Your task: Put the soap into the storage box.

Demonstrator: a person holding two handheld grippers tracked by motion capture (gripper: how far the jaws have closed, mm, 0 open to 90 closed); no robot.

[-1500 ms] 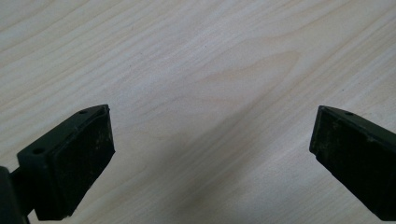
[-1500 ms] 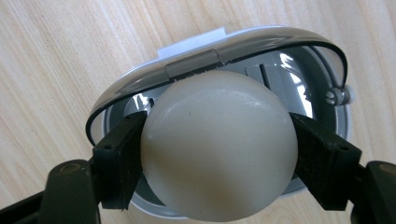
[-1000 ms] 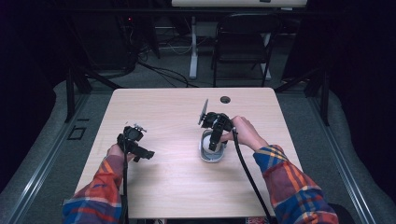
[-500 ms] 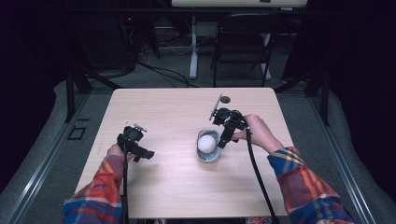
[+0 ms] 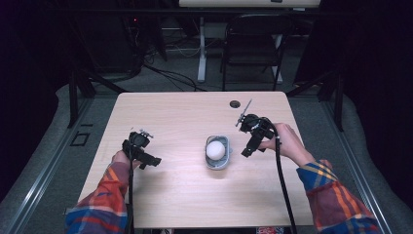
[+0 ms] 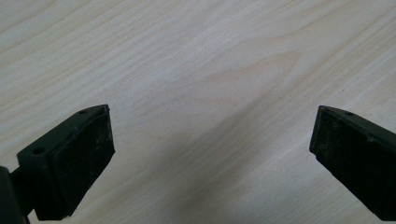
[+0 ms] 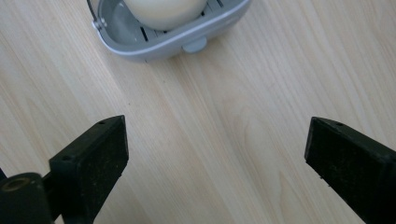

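Oddly unlabelled, a grey dish point(image 5: 217, 158) holds a white egg point(image 5: 215, 150) — both grippers' jaws gape wide, empty.

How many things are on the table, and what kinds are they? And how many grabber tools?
White egg-shaped ball: 1
Grey slotted dish holding it: 1
Black grippers: 2, the left gripper and the right gripper, both open
Total: 4
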